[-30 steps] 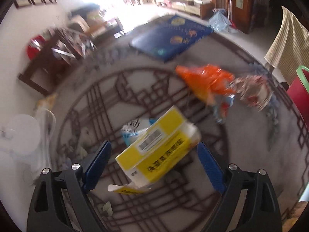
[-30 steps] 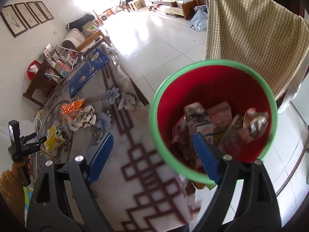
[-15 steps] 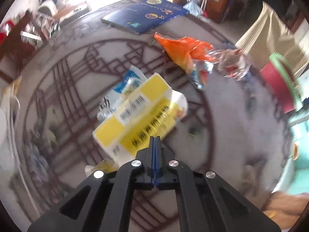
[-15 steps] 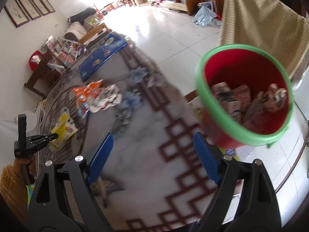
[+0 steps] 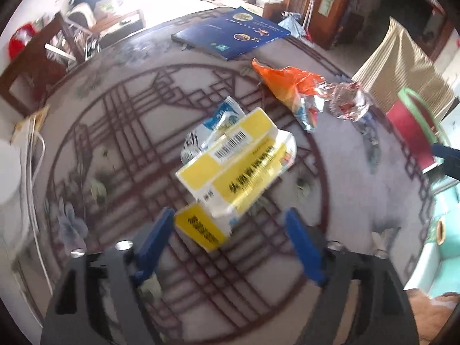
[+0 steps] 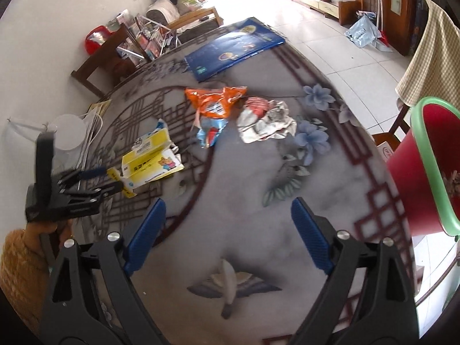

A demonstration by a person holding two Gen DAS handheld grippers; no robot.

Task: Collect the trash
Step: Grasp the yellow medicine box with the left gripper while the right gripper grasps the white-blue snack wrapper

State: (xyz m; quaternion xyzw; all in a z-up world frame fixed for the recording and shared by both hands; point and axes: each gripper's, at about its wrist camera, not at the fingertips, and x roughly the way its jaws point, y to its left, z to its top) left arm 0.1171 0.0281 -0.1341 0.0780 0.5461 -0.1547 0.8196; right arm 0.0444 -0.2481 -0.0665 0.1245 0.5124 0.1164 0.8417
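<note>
A yellow carton (image 5: 238, 169) lies on the patterned tablecloth (image 5: 345, 189) on top of a blue-white packet (image 5: 221, 118). My left gripper (image 5: 228, 215) hangs over the carton's near end. Its jaws are opening, and the loose yellow flap (image 5: 201, 227) lies between the pads untouched. Beyond the carton are an orange snack bag (image 6: 214, 102) and a crumpled silver wrapper (image 6: 266, 120). My right gripper (image 6: 227, 201) hovers over bare cloth with its jaws opening and nothing between them. The red bin (image 6: 425, 178) with a green rim stands off the table's right edge.
A blue book (image 6: 233, 47) lies at the table's far side. A checked cloth (image 6: 431, 57) hangs over a chair behind the bin. A white fan (image 6: 69, 132) and a cable sit by the left edge, and a wooden rack (image 6: 115, 49) stands beyond.
The left jaws were wide, snapped shut, and now stand apart again nearer the carton. The right gripper swung left from above the bin to over the table.
</note>
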